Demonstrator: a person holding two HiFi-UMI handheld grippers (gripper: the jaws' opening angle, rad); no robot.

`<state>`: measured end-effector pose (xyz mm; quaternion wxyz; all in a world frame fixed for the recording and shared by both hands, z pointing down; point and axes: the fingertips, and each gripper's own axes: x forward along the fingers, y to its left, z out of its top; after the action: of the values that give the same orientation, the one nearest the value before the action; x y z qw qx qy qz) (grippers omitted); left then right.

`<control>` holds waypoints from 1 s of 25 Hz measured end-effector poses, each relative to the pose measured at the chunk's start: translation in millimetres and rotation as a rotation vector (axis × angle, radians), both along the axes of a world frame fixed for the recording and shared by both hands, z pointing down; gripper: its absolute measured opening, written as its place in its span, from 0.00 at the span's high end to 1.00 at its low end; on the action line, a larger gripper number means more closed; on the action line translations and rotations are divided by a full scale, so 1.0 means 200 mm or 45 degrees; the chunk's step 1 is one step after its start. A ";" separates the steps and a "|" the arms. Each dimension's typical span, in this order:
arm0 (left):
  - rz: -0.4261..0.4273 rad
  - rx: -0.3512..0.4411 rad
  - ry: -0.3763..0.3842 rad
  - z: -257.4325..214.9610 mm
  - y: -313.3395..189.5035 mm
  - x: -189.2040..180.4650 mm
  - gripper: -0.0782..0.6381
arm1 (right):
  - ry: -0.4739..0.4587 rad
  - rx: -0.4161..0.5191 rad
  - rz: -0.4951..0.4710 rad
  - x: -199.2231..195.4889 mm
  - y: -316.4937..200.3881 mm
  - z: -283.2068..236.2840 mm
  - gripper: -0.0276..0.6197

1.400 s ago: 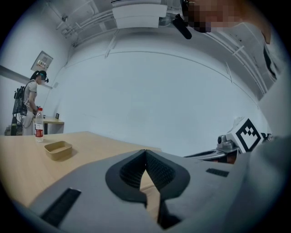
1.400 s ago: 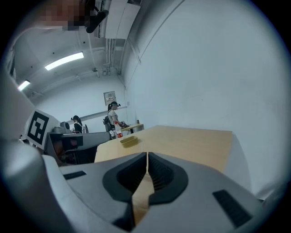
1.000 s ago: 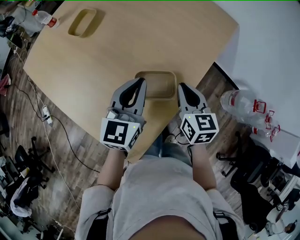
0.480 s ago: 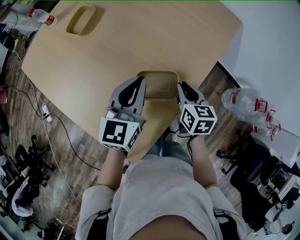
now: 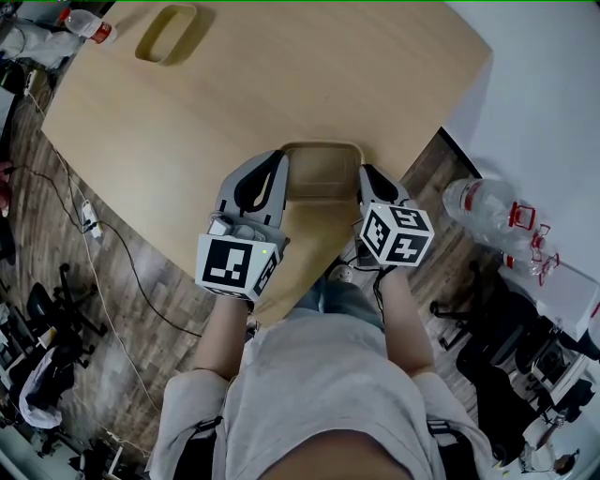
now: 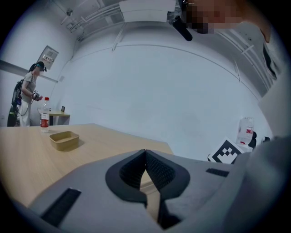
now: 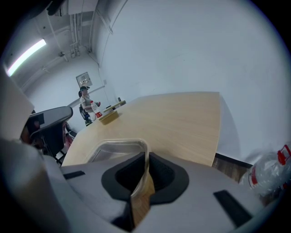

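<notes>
Table (image 7: 182, 120) tray (image 7: 113, 146) rim hides between right gripper (image 7: 146, 155) jaws.

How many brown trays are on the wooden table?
2. The near tray has its rim gripped by the right tool; the far tray sits at the far corner of the table, beside a bottle.

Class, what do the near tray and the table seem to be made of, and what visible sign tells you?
The near tray is probably moulded paper pulp or card: matt tan, with a thin rim and rounded corners. Plastic is possible. The table is wood or wood-look laminate: pale, smooth, with faint straight grain.
</notes>
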<state>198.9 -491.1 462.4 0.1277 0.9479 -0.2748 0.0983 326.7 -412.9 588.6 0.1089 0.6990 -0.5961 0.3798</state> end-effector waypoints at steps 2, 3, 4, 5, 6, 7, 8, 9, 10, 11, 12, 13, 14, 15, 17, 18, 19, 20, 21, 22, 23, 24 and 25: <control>-0.004 0.000 -0.001 0.00 0.00 0.00 0.87 | 0.013 -0.001 -0.003 0.00 0.00 0.00 0.91; -0.005 0.000 -0.001 0.00 0.00 0.00 0.87 | 0.020 -0.001 -0.006 0.00 0.00 0.00 0.91; -0.007 0.000 -0.001 0.00 0.00 0.00 0.87 | 0.024 -0.001 -0.009 0.00 -0.01 0.00 0.92; -0.009 0.001 -0.002 0.00 0.00 -0.01 0.87 | 0.024 0.000 -0.010 0.00 -0.01 -0.01 0.92; -0.012 0.001 -0.002 0.00 0.00 -0.01 0.87 | 0.022 0.001 -0.010 0.00 -0.01 -0.01 0.92; -0.015 0.001 -0.003 0.00 0.00 -0.02 0.87 | 0.019 0.004 -0.008 0.00 -0.01 -0.01 0.92; -0.018 0.002 -0.004 0.00 0.00 -0.02 0.87 | 0.017 0.007 -0.007 0.00 -0.01 -0.01 0.92; -0.020 0.004 -0.004 -0.01 0.01 -0.02 0.87 | 0.017 0.011 -0.007 0.00 -0.01 -0.02 0.92; -0.022 0.007 -0.005 -0.01 0.01 -0.02 0.87 | 0.019 0.017 -0.007 0.00 -0.01 -0.03 0.92; -0.024 0.011 -0.005 -0.02 0.02 -0.02 0.87 | 0.023 0.024 -0.008 0.00 -0.01 -0.04 0.92; -0.026 0.015 -0.005 -0.02 0.03 -0.03 0.87 | 0.027 0.033 -0.009 0.00 0.00 -0.05 0.92; -0.028 0.020 -0.004 -0.03 0.03 -0.03 0.87 | 0.030 0.042 -0.009 0.00 0.00 -0.06 0.92; -0.030 0.024 -0.003 -0.04 0.04 -0.03 0.87 | 0.032 0.052 -0.007 0.00 0.00 -0.08 0.92; -0.030 0.029 -0.001 -0.05 0.05 -0.03 0.87 | 0.033 0.061 -0.004 0.01 0.01 -0.09 0.92; -0.030 0.039 0.001 -0.07 0.07 -0.03 0.87 | 0.039 0.079 0.003 0.01 0.02 -0.13 0.92; -0.031 0.045 0.003 -0.08 0.08 -0.03 0.87 | 0.043 0.088 0.006 0.02 0.03 -0.14 0.92; -0.032 0.050 0.005 -0.09 0.10 -0.04 0.87 | 0.048 0.098 0.009 0.02 0.04 -0.16 0.92; -0.033 0.056 0.009 -0.10 0.11 -0.04 0.87 | 0.052 0.108 0.013 0.03 0.06 -0.18 0.92; -0.035 0.063 0.014 -0.12 0.12 -0.04 0.87 | 0.057 0.118 0.016 0.03 0.07 -0.20 0.92; -0.036 0.070 0.018 -0.13 0.14 -0.03 0.87 | 0.062 0.127 0.020 0.04 0.08 -0.21 0.92; -0.037 0.078 0.023 -0.15 0.15 -0.03 0.87 | 0.066 0.137 0.022 0.04 0.10 -0.23 0.92; -0.038 0.087 0.026 -0.17 0.17 -0.03 0.87 | 0.068 0.148 0.025 0.05 0.11 -0.25 0.92; -0.040 0.095 0.029 -0.18 0.18 -0.03 0.87 | 0.069 0.159 0.027 0.05 0.13 -0.27 0.92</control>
<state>192.2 -454.4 426.2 0.0967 0.9486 -0.2918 0.0753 336.8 -387.5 535.1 0.0772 0.7206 -0.6081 0.3240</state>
